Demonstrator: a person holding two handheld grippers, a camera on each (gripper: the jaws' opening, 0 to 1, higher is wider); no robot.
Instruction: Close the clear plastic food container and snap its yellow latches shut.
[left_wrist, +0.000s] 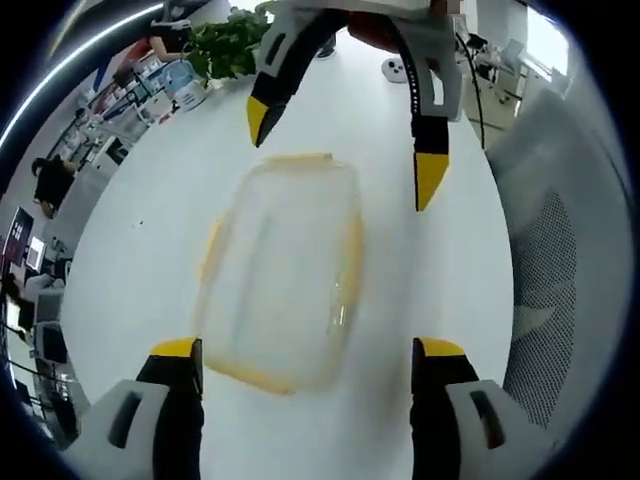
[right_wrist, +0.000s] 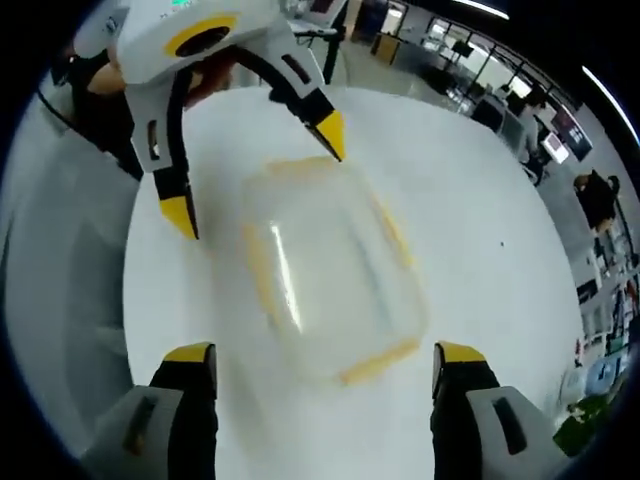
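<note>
Container (left_wrist: 285, 270) sits mid-bench (left_wrist: 150, 230), lid on, between both tongs — left tongs (left_wrist: 305, 352) and right tongs (right_wrist: 325, 355) gaping, empty. Step: approach. Next, I judge — press yellow latches (left_wrist: 352, 245) down.

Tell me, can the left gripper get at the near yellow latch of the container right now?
Probably yes. The left gripper is open, its fingers either side of the container, with nothing between it and the near latch. The right gripper is at the far end.
</note>
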